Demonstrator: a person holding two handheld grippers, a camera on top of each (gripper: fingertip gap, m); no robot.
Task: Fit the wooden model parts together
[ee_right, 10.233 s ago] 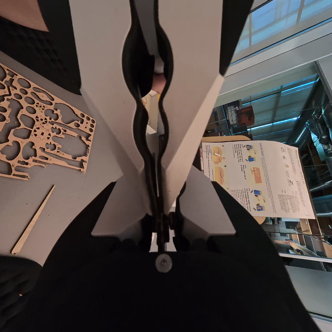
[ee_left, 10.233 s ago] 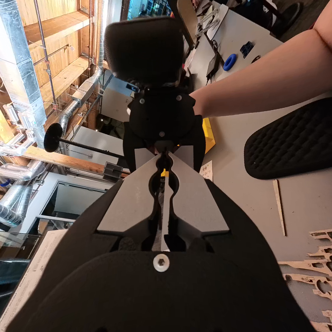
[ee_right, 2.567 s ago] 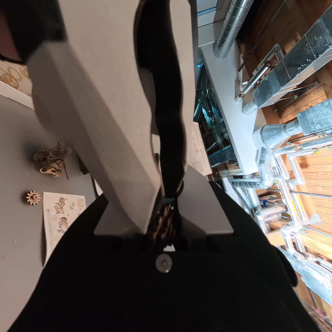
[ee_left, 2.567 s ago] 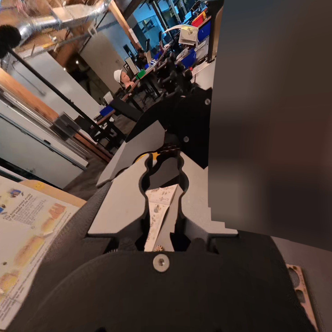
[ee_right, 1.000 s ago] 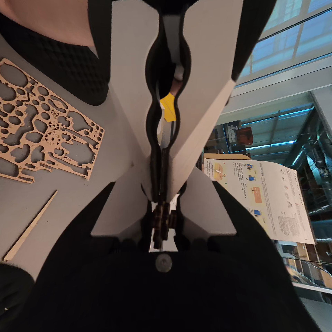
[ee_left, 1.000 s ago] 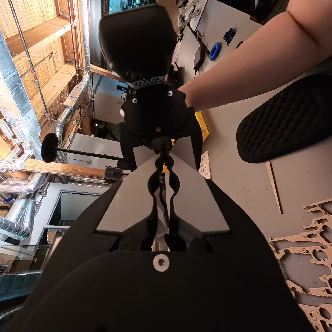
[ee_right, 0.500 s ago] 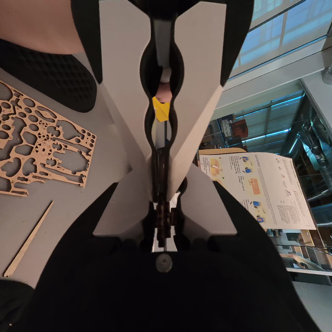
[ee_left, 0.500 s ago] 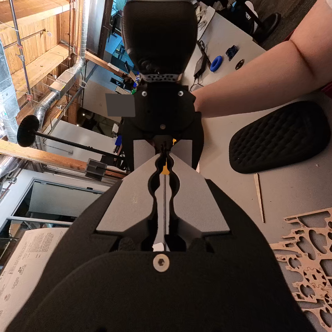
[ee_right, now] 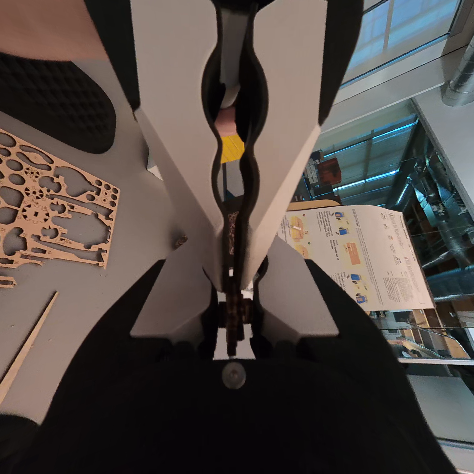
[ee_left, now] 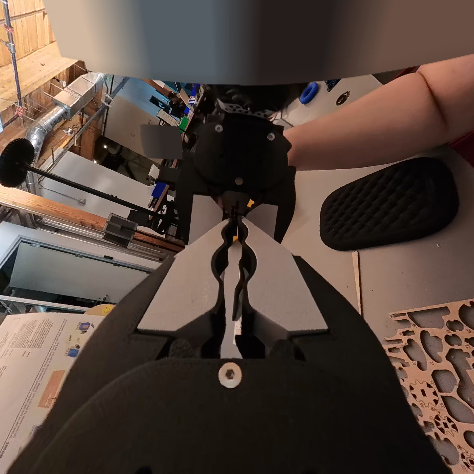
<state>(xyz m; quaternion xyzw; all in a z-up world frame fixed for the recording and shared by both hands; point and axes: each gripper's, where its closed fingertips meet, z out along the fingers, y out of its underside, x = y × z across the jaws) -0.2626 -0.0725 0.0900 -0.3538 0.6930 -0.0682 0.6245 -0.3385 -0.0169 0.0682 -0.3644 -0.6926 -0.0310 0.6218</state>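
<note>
My two grippers cross tip to tip above the grey table [ee_left: 410,277]. My left gripper [ee_left: 234,221] is shut, and a thin dark wooden part [ee_left: 234,211] sticks out of its tips. In the right wrist view its grey fingers [ee_right: 177,154] come down from the top and lie over my right gripper [ee_right: 232,230]. A dark wooden gear assembly [ee_right: 234,311], seen edge-on, sits deep between the right gripper's jaws, and the left gripper's tips [ee_right: 230,282] meet on it. The right gripper's black body [ee_left: 238,159] faces the left wrist camera.
A punched-out wooden parts sheet [ee_right: 51,218] lies on the table, also in the left wrist view [ee_left: 441,364]. A black wrist pad [ee_left: 389,202], a thin wooden stick [ee_left: 356,279], a printed instruction sheet [ee_right: 359,251] and a person's forearm [ee_left: 372,128] are nearby. About 9 cm separates my left fingertips from my right.
Both grippers stay crossed tip to tip with the wooden pieces between them. Over the last second the pair has tilted and shifted slightly above the table.
</note>
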